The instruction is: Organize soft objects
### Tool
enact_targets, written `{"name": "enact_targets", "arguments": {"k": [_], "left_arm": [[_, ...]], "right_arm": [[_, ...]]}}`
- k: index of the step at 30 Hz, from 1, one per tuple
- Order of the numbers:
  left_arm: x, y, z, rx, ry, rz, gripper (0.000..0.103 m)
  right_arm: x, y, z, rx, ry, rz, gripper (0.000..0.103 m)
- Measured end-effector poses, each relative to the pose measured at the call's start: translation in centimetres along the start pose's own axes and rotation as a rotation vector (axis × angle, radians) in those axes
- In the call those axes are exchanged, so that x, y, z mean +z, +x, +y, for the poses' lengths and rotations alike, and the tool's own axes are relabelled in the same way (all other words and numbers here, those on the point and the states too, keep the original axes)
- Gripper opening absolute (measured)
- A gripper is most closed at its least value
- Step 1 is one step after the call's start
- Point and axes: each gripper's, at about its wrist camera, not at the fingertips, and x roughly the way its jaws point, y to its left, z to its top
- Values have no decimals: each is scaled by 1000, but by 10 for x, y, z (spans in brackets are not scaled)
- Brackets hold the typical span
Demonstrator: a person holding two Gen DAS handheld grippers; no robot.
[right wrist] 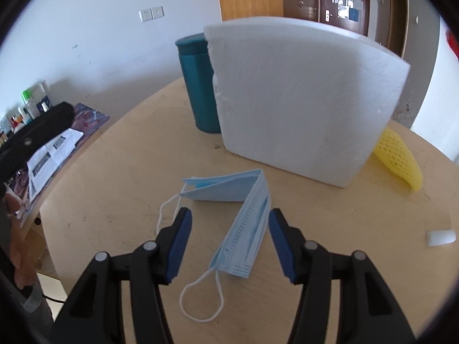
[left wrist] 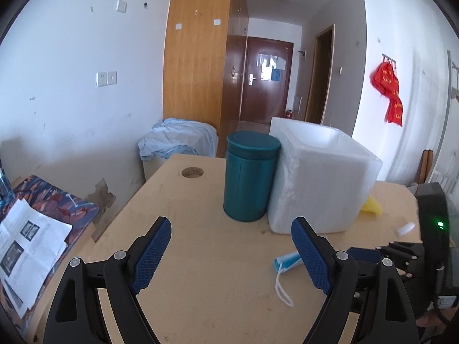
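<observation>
Your right gripper (right wrist: 229, 229) hangs spread over the folded blue face mask (right wrist: 243, 215) on the table (right wrist: 114, 186), near the white foam box (right wrist: 301, 100). Your left gripper (left wrist: 231, 246) is spread, empty.

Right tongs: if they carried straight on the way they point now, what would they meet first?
Most likely the folded blue face mask, lying on the table between the open right tongs. Behind it stands the white foam box; depth is uncertain.
</observation>
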Motion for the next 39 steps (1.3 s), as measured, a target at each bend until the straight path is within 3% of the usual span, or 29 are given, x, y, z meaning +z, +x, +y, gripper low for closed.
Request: {"name": "enact_targets", "arguments": {"k": [5, 6, 7, 8, 10, 15, 27, 39], "left_arm": [[-2, -6, 2, -5, -2, -9, 86], [-2, -6, 2, -6, -2, -10, 86], [-3, -6, 2, -7, -2, -10, 86], [-3, -6, 2, -8, -3, -12, 86], [-2, -4, 1, -13, 0, -6, 86], [2, -3, -6, -31, 2, -11, 86], [19, -7, -11, -42, 1, -44, 86], [37, -6, -28, -78, 11, -76, 86]], "right_arm": [[-4, 18, 6, -51, -30, 30, 57], [-5, 20, 7, -59, -32, 32, 36], [-6, 22, 6, -62, -30, 33, 23], [-6, 25, 6, -54, -24, 51, 14], [-8, 29, 5, -48, -22, 76, 10], [-7, 23, 2, -34, -15, 67, 7], [14, -51, 1, -37, -25, -100, 7], [48, -104, -8, -106, -10, -249, 7]]}}
